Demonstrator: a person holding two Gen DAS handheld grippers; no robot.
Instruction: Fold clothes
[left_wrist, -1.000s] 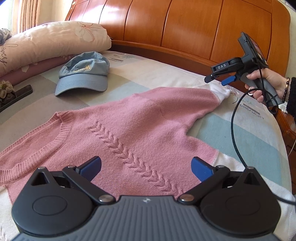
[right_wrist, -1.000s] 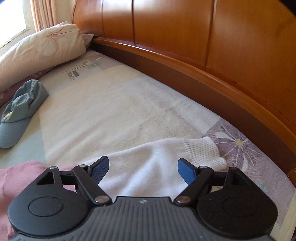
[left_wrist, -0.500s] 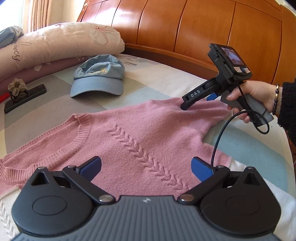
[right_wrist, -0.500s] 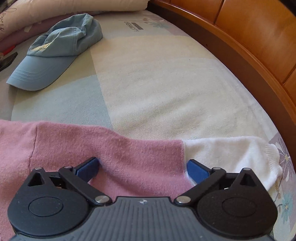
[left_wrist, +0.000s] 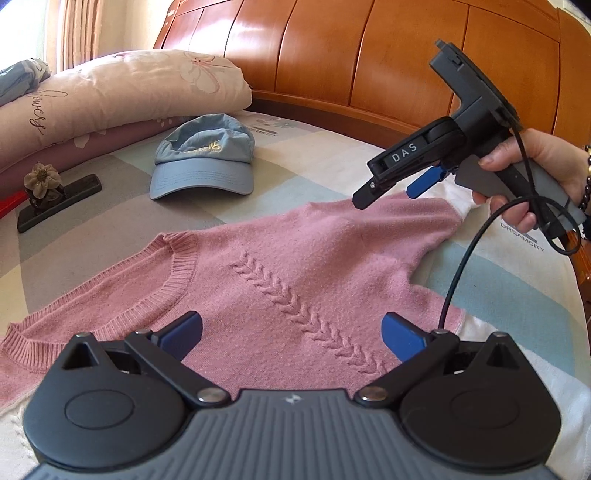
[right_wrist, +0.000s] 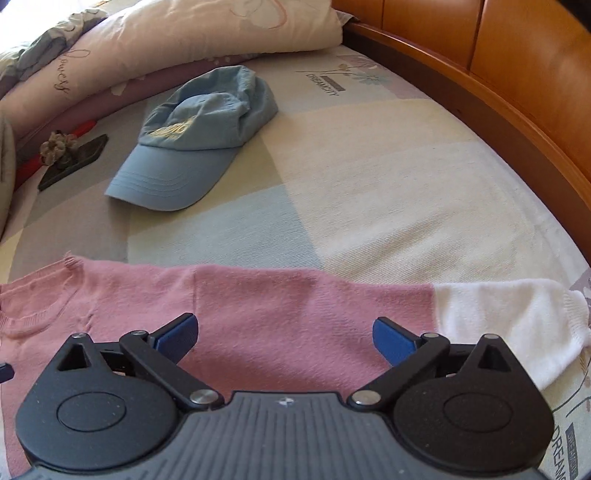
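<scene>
The pink cable-knit sweater with white cuffs (left_wrist: 295, 266) lay flat and unfolded on the pastel patchwork bedsheet (right_wrist: 369, 192), its body spread directly ahead of and beneath the left gripper (left_wrist: 291, 332), whose blue fingers stood wide apart with nothing between them. The right gripper (right_wrist: 284, 334) hung over the outstretched sleeve with its fingers likewise fully spread and not pressing on the knit, the white cuff (right_wrist: 509, 321) just beyond its right finger. Such a knit looked soft, light and stretchy, likely to sag and drag, so pinching the sleeve near the cuff or the shoulder seam seemed the surest hold for the first fold.
</scene>
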